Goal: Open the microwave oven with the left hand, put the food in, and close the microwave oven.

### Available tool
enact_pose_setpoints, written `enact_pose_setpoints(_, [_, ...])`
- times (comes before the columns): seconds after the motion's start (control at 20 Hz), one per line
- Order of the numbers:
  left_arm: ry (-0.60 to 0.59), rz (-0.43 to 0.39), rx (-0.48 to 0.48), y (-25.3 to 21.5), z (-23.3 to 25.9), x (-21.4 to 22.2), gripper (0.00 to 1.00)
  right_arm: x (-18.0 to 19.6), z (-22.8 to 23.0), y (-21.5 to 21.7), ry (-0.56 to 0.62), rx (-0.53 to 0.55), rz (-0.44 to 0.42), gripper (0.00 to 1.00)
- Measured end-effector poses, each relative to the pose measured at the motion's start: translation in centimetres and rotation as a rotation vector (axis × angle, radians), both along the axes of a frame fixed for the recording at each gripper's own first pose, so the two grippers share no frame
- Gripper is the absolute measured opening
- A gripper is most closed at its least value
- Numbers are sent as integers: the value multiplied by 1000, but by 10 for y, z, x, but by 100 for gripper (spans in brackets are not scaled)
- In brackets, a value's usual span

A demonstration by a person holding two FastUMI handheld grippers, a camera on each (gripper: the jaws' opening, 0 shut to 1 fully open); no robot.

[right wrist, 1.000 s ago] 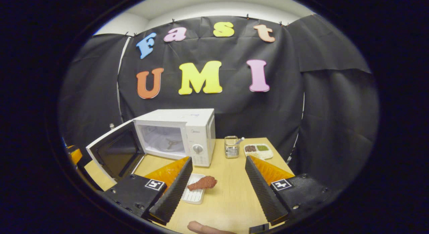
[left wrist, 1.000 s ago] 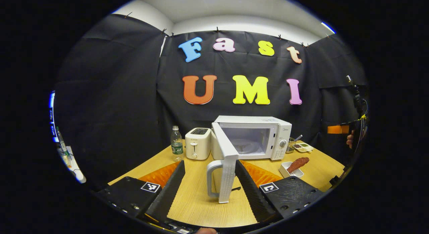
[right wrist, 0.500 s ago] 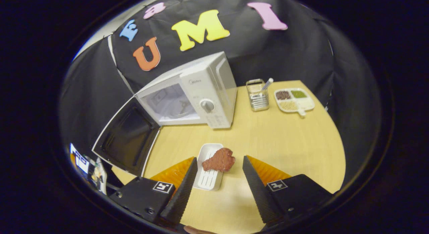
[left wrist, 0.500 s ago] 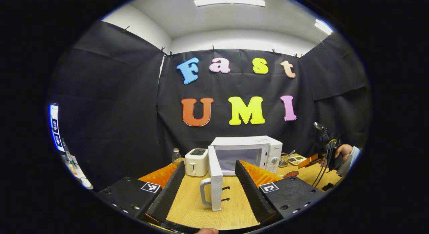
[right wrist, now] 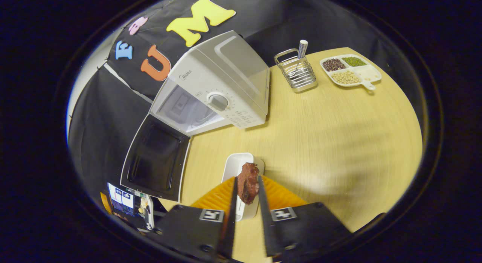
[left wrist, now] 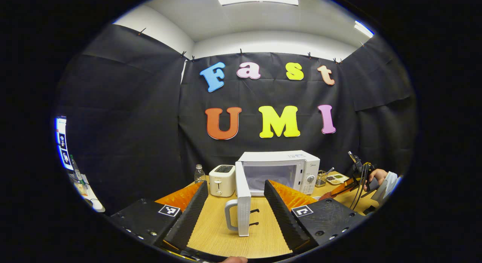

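Black cloth walls behind a pale wooden table [left wrist: 222, 233]. Left gripper view: left gripper [left wrist: 235, 212] spread wide, grasping nothing, low over the near table edge. Between its fingers, edge-on, the microwave door [left wrist: 243, 202] swung fully out, handle [left wrist: 230, 216] toward the left finger, touching neither. Behind the door, the white microwave [left wrist: 280, 170] with cavity exposed. Left of it a white toaster [left wrist: 222, 175], then a clear bottle [left wrist: 199, 173]. Right of the microwave a wire holder [left wrist: 321, 177] and a small divided tray [left wrist: 337, 178]. Far right, a hand [left wrist: 376, 176] holding the right gripper, tilted down toward the table; its fingertips too small to read from here.

Right gripper view: looking steeply down on the table [right wrist: 339, 142]. Right gripper [right wrist: 246, 202] clenched on the reddish-brown chicken leg [right wrist: 248, 182], both fingers pressed against its sides, the meat poking up and forward between them. Directly under it a white dish [right wrist: 235, 168], near end hidden by the fingers; whether meat touches dish cannot be told. Beyond, up and left, the microwave [right wrist: 222, 86] with its door [right wrist: 156, 157] hanging wide, dark inner pane facing up. Wire holder [right wrist: 295, 71] and divided tray [right wrist: 350, 70] at the far right, well apart from the gripper.
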State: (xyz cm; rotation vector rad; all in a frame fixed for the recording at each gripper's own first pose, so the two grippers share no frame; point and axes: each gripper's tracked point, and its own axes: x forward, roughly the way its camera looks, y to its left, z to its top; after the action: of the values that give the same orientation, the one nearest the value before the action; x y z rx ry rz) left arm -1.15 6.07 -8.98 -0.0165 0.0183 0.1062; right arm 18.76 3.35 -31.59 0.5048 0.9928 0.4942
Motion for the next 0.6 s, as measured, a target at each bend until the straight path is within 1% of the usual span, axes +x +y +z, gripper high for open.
enact_pose_setpoints(0.05, [10,-13,-9,-2,-5,1,92,-4,1,0,-22,-6,11,13])
enact_pose_setpoints(0.1, [23,-26,-21,-4,-10,0,92,-10,5,0,-45,-22,14,10])
enact_pose_setpoints(0.3, [30,-17,-40,6,-10,-10,92,-26,27,-5,-140,-105,17,9])
enact_pose_setpoints(0.4, [7,-7,-43,10,-3,-20,92,-46,44,-3,-201,-142,28,9])
enact_pose_setpoints(0.6, [-20,-19,-47,7,3,-35,92,-78,72,3,-369,-331,77,9])
